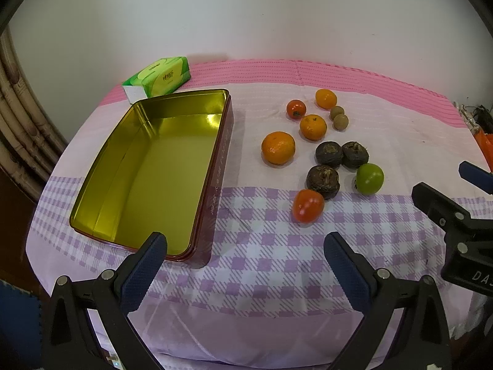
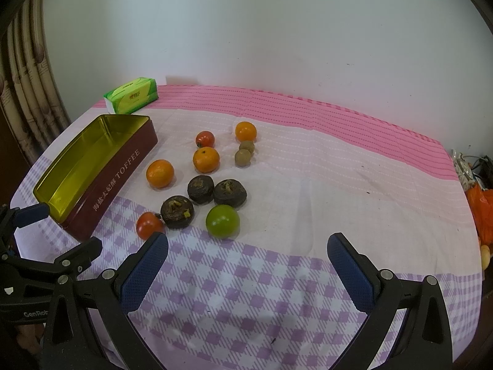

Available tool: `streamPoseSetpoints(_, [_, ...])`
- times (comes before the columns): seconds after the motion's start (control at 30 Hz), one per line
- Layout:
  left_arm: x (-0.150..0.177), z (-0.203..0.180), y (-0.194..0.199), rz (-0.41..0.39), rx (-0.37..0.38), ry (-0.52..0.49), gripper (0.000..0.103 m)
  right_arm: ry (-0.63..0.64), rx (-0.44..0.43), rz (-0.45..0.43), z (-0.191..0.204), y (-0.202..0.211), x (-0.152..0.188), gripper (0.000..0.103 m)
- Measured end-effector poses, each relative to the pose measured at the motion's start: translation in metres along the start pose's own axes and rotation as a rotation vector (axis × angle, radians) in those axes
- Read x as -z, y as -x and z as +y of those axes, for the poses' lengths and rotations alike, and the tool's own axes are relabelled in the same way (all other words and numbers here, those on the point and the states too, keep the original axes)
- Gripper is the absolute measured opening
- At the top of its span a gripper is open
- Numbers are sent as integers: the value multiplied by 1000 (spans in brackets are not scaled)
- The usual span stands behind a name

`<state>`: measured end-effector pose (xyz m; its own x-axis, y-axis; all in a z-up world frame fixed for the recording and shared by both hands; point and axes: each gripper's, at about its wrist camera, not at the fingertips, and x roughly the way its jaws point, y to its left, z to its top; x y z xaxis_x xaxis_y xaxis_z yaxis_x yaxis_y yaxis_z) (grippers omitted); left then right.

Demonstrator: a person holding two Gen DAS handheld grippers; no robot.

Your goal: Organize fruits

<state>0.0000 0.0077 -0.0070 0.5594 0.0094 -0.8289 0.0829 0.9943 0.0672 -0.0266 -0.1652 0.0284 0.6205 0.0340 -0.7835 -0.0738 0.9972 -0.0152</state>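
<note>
An empty gold-lined toffee tin [image 1: 160,166] [image 2: 92,169] lies on the left of the cloth-covered table. To its right, loose on the cloth, are three oranges [image 1: 278,147] [image 2: 160,173], two red tomatoes [image 1: 308,205] [image 2: 149,224], a green fruit [image 1: 369,178] [image 2: 222,221], three dark brown fruits [image 1: 323,182] [image 2: 177,211] and two small tan longans [image 1: 340,122] [image 2: 242,157]. My left gripper [image 1: 246,249] hangs open above the near cloth, beside the tin's near corner. Open too, my right gripper [image 2: 248,249] hovers just in front of the green fruit and holds nothing.
A green tissue pack [image 1: 157,77] [image 2: 131,95] lies behind the tin by the white wall. Curtains hang at the left. Orange bags and clutter [image 2: 480,209] sit past the table's right edge. Bare checked cloth [image 2: 246,293] stretches in front of the fruits.
</note>
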Motion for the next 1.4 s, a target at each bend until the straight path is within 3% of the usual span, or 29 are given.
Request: streamPoseSetpoints(1.4, [2, -1, -5, 12, -2, -7, 101, -13, 4, 11, -4, -4, 3, 102])
